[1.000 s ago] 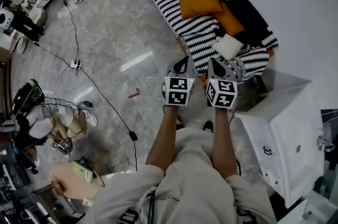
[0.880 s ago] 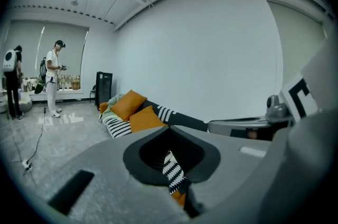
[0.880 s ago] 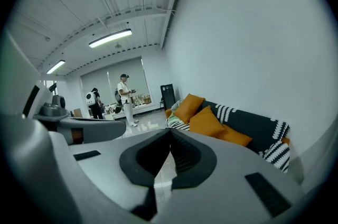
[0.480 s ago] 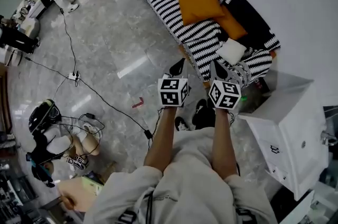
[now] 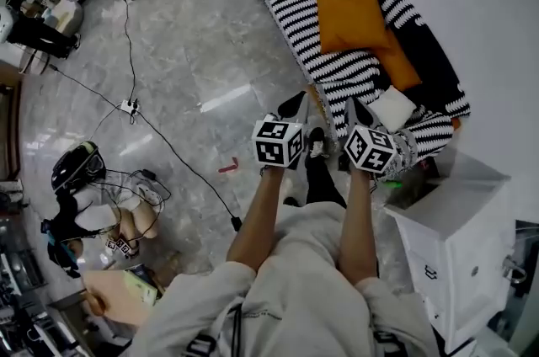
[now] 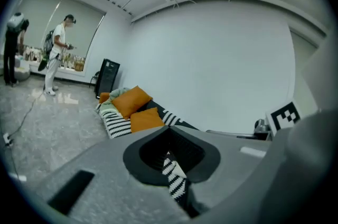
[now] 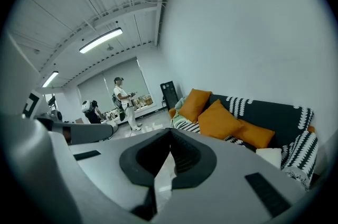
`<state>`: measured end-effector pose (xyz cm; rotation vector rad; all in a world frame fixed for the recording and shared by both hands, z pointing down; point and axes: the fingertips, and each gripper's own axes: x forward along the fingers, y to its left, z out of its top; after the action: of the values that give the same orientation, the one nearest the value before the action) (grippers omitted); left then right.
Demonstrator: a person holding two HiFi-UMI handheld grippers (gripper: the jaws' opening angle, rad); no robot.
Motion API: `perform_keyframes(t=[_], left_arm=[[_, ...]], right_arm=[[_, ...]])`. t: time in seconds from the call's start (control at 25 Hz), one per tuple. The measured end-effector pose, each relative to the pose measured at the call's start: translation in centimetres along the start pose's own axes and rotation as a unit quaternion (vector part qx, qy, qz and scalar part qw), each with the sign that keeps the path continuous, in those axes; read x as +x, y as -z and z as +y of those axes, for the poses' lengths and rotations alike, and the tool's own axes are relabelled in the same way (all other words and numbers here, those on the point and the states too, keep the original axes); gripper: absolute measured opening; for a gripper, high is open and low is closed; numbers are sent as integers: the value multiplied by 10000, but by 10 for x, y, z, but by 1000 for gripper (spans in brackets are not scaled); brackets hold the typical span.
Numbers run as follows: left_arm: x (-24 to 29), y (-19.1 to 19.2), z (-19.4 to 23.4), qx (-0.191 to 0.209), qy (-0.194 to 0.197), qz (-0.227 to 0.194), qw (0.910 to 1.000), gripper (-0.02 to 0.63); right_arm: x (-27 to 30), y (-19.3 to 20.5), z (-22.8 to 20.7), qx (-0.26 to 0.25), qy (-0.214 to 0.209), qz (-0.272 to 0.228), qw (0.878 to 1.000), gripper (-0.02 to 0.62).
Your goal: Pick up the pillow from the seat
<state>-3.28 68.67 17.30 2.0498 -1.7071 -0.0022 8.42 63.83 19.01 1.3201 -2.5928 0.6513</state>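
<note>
A sofa with a black-and-white striped cover holds three orange pillows and one small white pillow at its near end. The orange pillows and the white pillow also show in the right gripper view, and two orange pillows in the left gripper view. My left gripper hangs in front of the sofa's front edge, shut and empty. My right gripper is just short of the white pillow, also shut with nothing held. Neither touches a pillow.
A white cabinet stands right of the sofa's near end. Cables and a power strip run over the grey marble floor, with a small red object nearby. Gear bags lie at left. People stand far back.
The person has stepped along the sofa's front, and both grippers have travelled with them, side by side. Both marker cubes have rolled a little. Both grippers stay shut.
</note>
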Motion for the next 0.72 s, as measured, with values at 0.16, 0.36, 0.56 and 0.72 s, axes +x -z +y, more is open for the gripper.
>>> perform_keyframes(t=[0.16,0.36,0.56,0.72], left_arm=[[36,-18,15,-88,116,3,9999,6],[88,-45,36,-28,-77,43,10000,6],[135,-77,64,-274,-320,-63,9991,6],[179,-96,76,-200,-397,-1,9990,6]], right_arm=[[47,-16,-3,-73,-180,109,9998,8],[101,-50,-22,-94,-247,166,9995,8],[154,-81,-50,-145,-198,256,9994,8],[195,-108,-71,-56,-381,244,9990,8]])
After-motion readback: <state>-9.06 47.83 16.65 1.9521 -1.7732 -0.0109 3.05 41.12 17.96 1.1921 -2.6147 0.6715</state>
